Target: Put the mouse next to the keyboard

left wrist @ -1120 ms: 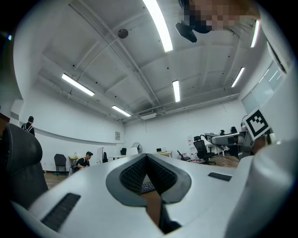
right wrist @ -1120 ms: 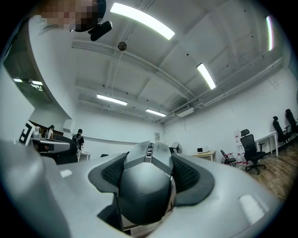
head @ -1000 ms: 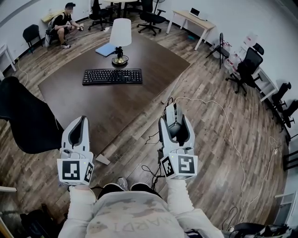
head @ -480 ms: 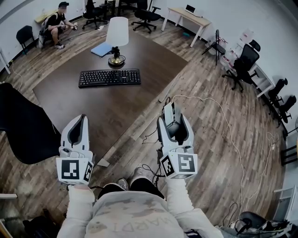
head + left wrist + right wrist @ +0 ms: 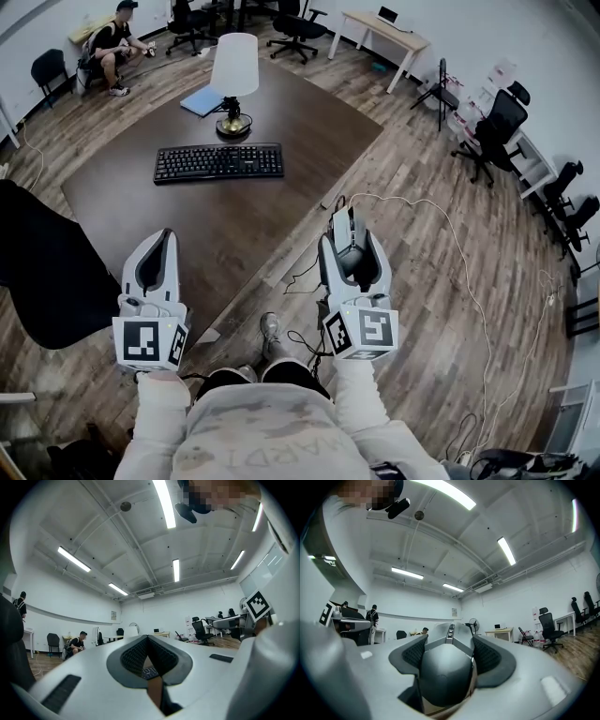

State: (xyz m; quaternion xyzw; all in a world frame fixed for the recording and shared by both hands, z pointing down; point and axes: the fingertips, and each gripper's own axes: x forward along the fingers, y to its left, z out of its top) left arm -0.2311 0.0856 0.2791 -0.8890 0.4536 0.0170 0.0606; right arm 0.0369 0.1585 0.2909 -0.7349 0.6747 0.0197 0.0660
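A grey wired mouse (image 5: 345, 239) sits between the jaws of my right gripper (image 5: 349, 246), which is shut on it above the wooden floor, off the table's near right edge. In the right gripper view the mouse (image 5: 446, 665) fills the gap between the pads. Its white cable (image 5: 441, 234) trails off to the right over the floor. The black keyboard (image 5: 219, 161) lies on the dark brown table (image 5: 234, 216), far ahead and to the left. My left gripper (image 5: 157, 258) hovers over the table's near edge, shut with nothing in it.
A white-shaded lamp (image 5: 232, 77) and a blue notebook (image 5: 208, 101) stand behind the keyboard. A black chair back (image 5: 42, 258) is at the left. Office chairs (image 5: 492, 131) and a desk (image 5: 384, 39) line the right and far sides. A person (image 5: 111, 42) sits far back left. Cables (image 5: 305, 277) lie on the floor.
The view has drifted slightly; the table and keyboard sit a little lower and further left in view. Both grippers keep their poses, the right still holding the mouse.
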